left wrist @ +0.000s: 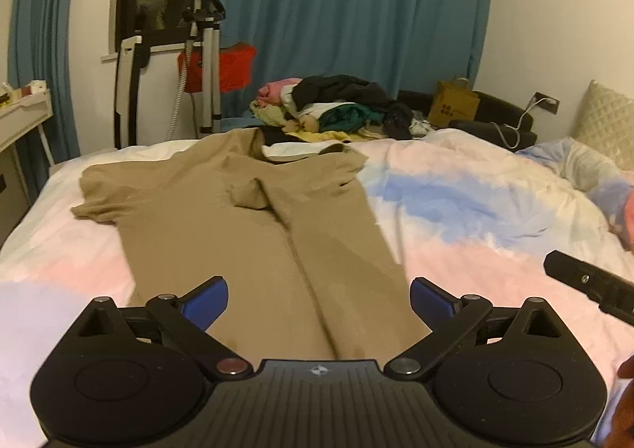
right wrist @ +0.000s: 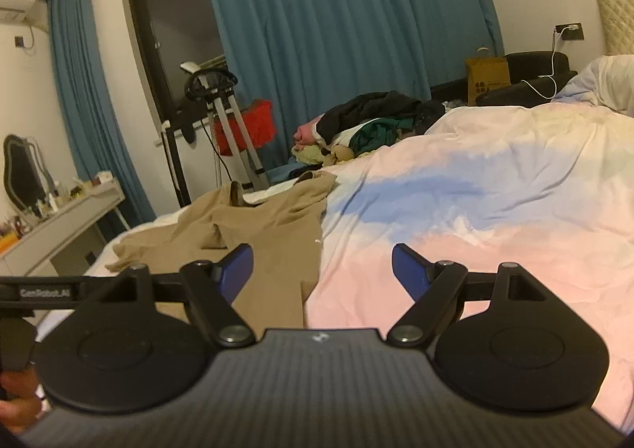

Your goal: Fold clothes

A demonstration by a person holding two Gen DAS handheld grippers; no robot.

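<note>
Tan short-sleeved knit garment lies spread lengthwise on the bed's pink, blue & white tie-dye duvet, collar end toward the far edge, hem end nearest the cameras. One long side looks turned in already: a straight lengthwise crease runs down the middle and the right sleeve is no longer sticking out, while the left sleeve is out flat on the sheet. So, by my read, approx. one lengthwise fold done, second side fold + cross fold left for this piece.

Left gripper hovers above the hem end, blue pads spread wide, nothing between them, no cloth touched. Right gripper is also spread and empty, hanging over the garment's right edge where tan meets duvet; its black body shows at the right rim of the left wrist view.

Bigger picture: mixed heap of unfolded clothes (black, pink, green, yellow, white) sits at the far edge of the bed, well apart from the grippers. No finished folded stack visible in either view. Est. early in the job, most of it ahead.
</note>
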